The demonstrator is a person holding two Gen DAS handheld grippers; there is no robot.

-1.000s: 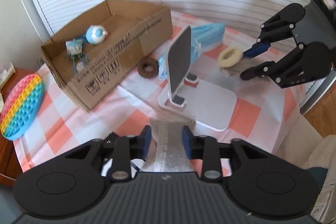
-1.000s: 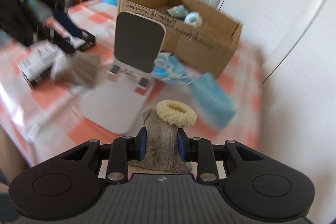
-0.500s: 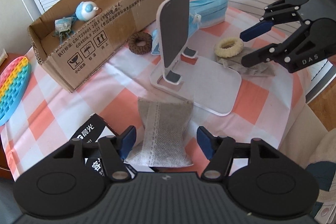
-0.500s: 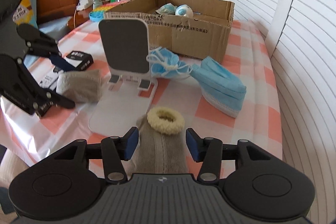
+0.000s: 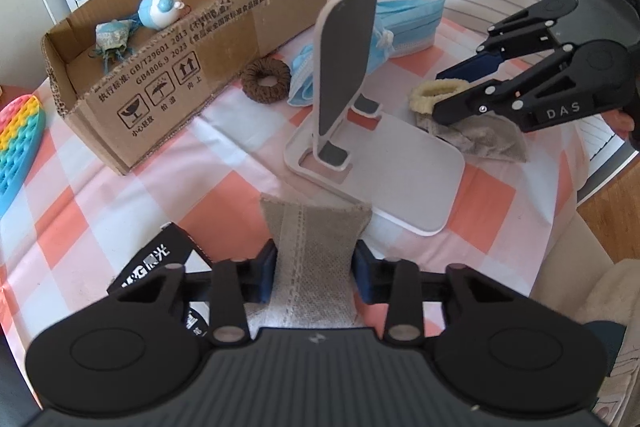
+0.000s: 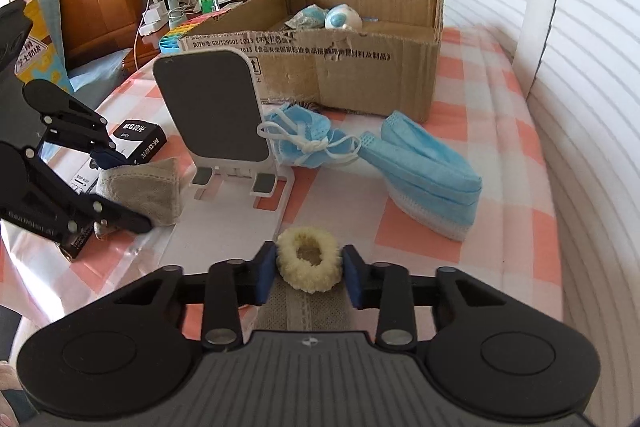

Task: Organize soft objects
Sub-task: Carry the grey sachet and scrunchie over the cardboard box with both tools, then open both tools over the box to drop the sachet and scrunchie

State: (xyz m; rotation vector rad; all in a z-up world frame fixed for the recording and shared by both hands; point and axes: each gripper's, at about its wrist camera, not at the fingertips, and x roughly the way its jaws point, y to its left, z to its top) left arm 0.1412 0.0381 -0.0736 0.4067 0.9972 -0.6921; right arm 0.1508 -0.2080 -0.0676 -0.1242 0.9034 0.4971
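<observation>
A grey lace-trimmed cloth pouch point(image 5: 314, 259) lies on the checked tablecloth, pinched narrow between the pads of my left gripper point(image 5: 315, 267), whose jaws are closing on it. The right wrist view has the same gripper point(image 6: 128, 189) at the left, around that grey pouch point(image 6: 148, 187). A cream scrunchie point(image 6: 308, 265) rests on a second grey pouch point(image 6: 308, 311). My right gripper point(image 6: 309, 273) is closing on the scrunchie, both pads touching its sides. From the left wrist view, the right gripper point(image 5: 456, 87) straddles the cream scrunchie point(image 5: 434, 93).
An open cardboard box point(image 5: 192, 39) at the back holds a blue toy point(image 5: 158, 9) and a small pouch. A white phone stand point(image 5: 348, 67) stands mid-table. Near it lie a brown scrunchie point(image 5: 266, 81), blue masks point(image 6: 432, 187) and a black box point(image 6: 140, 139). A rainbow pad point(image 5: 16, 147) lies left.
Both grippers opened wide and then closed again. The left one closed back on its grey pouch. The right one let go of its grey pouch and closed around the cream scrunchie.
</observation>
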